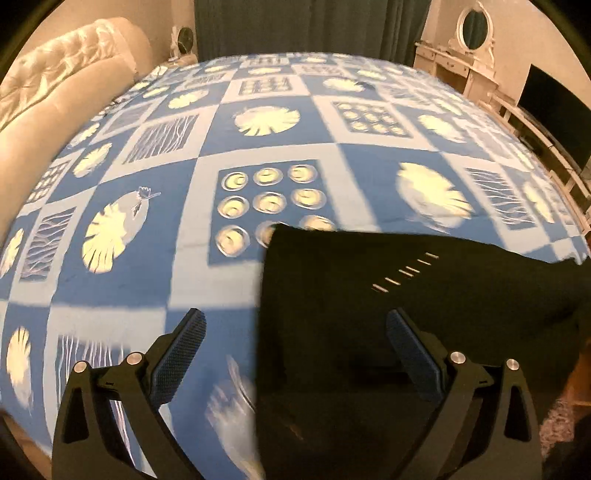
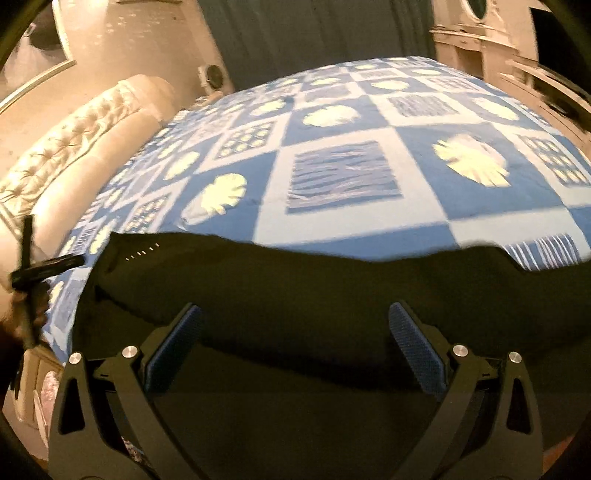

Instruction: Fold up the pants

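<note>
Black pants point(image 1: 388, 314) lie flat at the near edge of a bed with a blue and white patterned sheet point(image 1: 258, 155). A short row of pale stitch marks shows near one corner of the pants point(image 2: 295, 295). My left gripper point(image 1: 295, 321) hovers open over the left edge of the pants, its right finger above the fabric and its left finger above the sheet point(image 2: 332, 177). My right gripper point(image 2: 295, 317) stands open over the middle of the pants, nothing between its fingers. At the far left of the right wrist view, part of the left gripper point(image 2: 40, 267) shows.
A tufted cream headboard point(image 1: 62, 74) borders the bed's left side. A white dresser with an oval mirror point(image 1: 469, 48) and a dark screen point(image 1: 554, 107) stand at the back right. Dark curtains point(image 1: 306, 26) hang behind the bed.
</note>
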The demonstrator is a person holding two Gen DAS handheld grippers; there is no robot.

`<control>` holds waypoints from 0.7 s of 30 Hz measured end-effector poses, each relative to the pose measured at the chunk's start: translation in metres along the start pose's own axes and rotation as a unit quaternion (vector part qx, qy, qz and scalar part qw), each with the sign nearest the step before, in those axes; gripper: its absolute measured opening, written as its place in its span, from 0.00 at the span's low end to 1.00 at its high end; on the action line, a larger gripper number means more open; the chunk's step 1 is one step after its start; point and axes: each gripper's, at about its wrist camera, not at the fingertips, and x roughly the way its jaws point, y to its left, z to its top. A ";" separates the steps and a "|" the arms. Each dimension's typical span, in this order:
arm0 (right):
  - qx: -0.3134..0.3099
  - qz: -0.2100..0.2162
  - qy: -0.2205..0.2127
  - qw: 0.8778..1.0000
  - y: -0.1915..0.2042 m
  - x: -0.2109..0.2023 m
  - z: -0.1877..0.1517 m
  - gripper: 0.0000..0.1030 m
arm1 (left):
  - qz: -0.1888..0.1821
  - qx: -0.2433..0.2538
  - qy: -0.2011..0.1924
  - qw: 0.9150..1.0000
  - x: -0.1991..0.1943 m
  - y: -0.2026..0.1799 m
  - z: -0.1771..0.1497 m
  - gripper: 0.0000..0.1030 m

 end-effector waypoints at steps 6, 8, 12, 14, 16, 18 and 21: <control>-0.052 0.029 0.009 0.998 0.009 0.030 0.029 0.98 | -0.094 -0.034 0.040 0.994 0.061 0.035 0.025 0.95; -0.059 0.051 0.027 0.997 0.008 0.043 0.038 0.98 | -0.127 -0.038 0.037 0.990 0.066 0.034 0.029 0.95; -0.067 0.103 0.074 0.990 0.006 0.072 0.055 0.98 | -0.162 -0.027 0.029 0.986 0.070 0.026 0.037 0.94; -0.072 0.132 0.104 0.983 0.008 0.089 0.064 0.98 | -0.171 -0.020 0.034 0.984 0.073 0.023 0.039 0.78; -0.081 0.156 0.134 0.975 0.013 0.109 0.074 0.98 | -0.166 -0.021 0.062 0.984 0.084 0.021 0.041 0.33; -0.095 0.161 0.154 0.970 0.020 0.127 0.081 0.98 | -0.163 -0.026 0.070 0.984 0.089 0.021 0.038 0.33; -0.118 0.176 0.186 0.959 0.036 0.151 0.088 0.98 | -0.159 -0.023 0.066 0.985 0.090 0.019 0.037 0.33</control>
